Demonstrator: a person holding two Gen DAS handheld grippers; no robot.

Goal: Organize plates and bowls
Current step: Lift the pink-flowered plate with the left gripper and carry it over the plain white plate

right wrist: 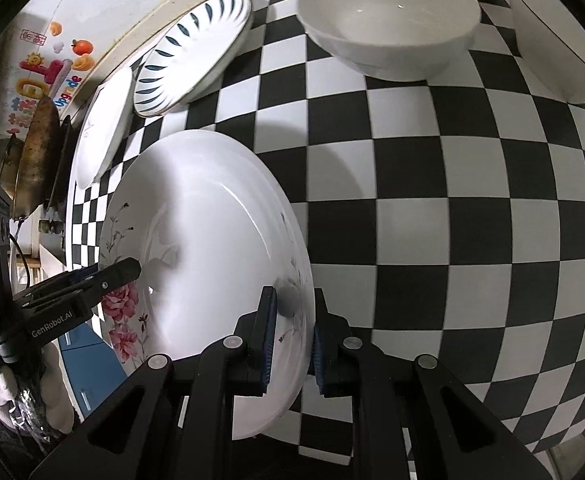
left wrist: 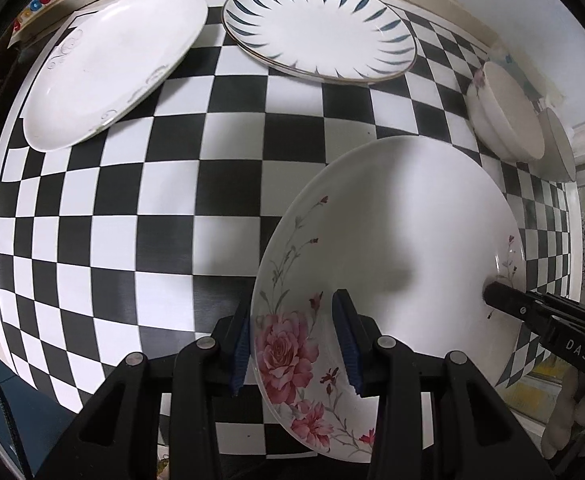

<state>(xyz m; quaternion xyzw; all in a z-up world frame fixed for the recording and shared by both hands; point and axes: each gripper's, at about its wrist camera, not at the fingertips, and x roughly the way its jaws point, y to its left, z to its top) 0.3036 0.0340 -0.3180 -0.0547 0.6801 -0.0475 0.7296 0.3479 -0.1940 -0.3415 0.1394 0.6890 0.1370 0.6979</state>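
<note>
Flowered plate sits near the front edge of the checkered tabletop, its rim between the jaws of both the left gripper and right gripper; whether they pinch it cannot be told. Two plates and bowls lie beyond.

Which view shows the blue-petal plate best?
The left wrist view: the blue-petal plate shows its whole face, nearly unobstructed. In the right wrist view it appears smaller, foreshortened at the frame's edge, overlapping a white plate.
</note>
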